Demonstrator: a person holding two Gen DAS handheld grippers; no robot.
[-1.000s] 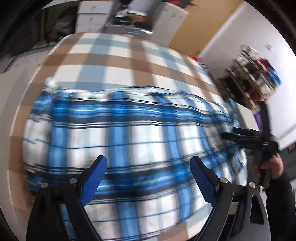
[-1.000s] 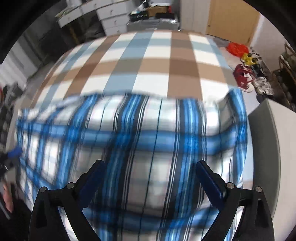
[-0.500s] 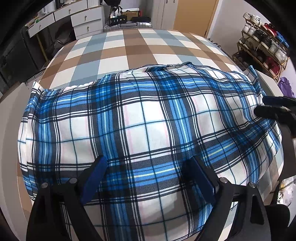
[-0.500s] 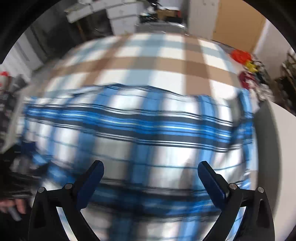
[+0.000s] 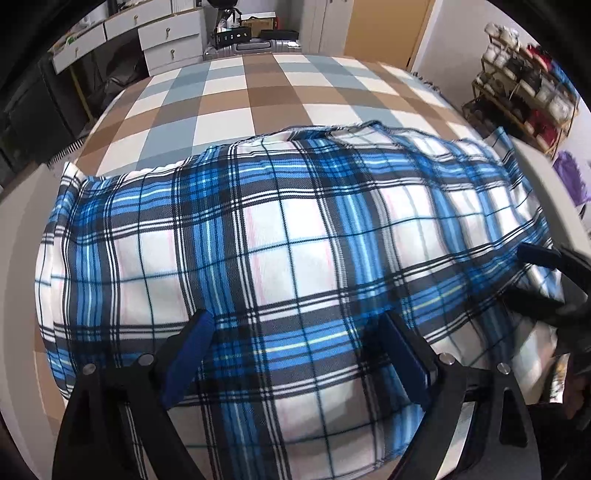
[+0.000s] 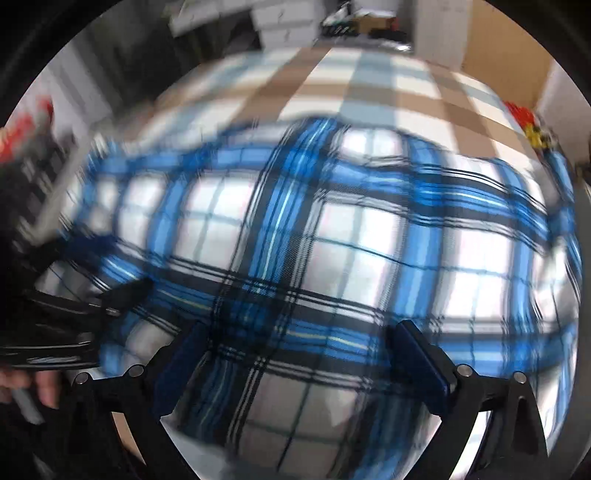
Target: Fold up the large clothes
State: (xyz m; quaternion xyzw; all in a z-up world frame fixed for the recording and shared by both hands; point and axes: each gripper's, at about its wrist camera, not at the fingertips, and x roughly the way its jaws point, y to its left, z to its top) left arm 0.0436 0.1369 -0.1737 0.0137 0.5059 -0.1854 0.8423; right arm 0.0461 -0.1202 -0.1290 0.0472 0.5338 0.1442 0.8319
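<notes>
A large blue, white and black plaid garment [image 5: 280, 236] lies spread across a bed with a brown, grey-blue and white check cover [image 5: 258, 88]. My left gripper [image 5: 295, 332] hovers open over the garment's near part, with cloth under its blue pads but nothing pinched. At the garment's right edge my right gripper [image 5: 526, 277] shows from the side. The right wrist view is blurred. There the right gripper [image 6: 299, 332] stands open above the plaid garment [image 6: 332, 229], and the left gripper [image 6: 110, 266] enters from the left, with a hand [image 6: 33, 384] below it.
White drawers [image 5: 166, 40] and a silver suitcase [image 5: 251, 48] stand beyond the bed's far end. A shoe rack [image 5: 524, 85] lines the right wall, beside an orange door [image 5: 384, 26]. A pale bed edge [image 5: 554, 192] runs along the right. Red and yellow items [image 6: 532, 122] sit far right.
The left view went from blurred to steady over the garment's near part. In it, the right gripper slid down along the garment's right edge. The right view keeps swinging.
</notes>
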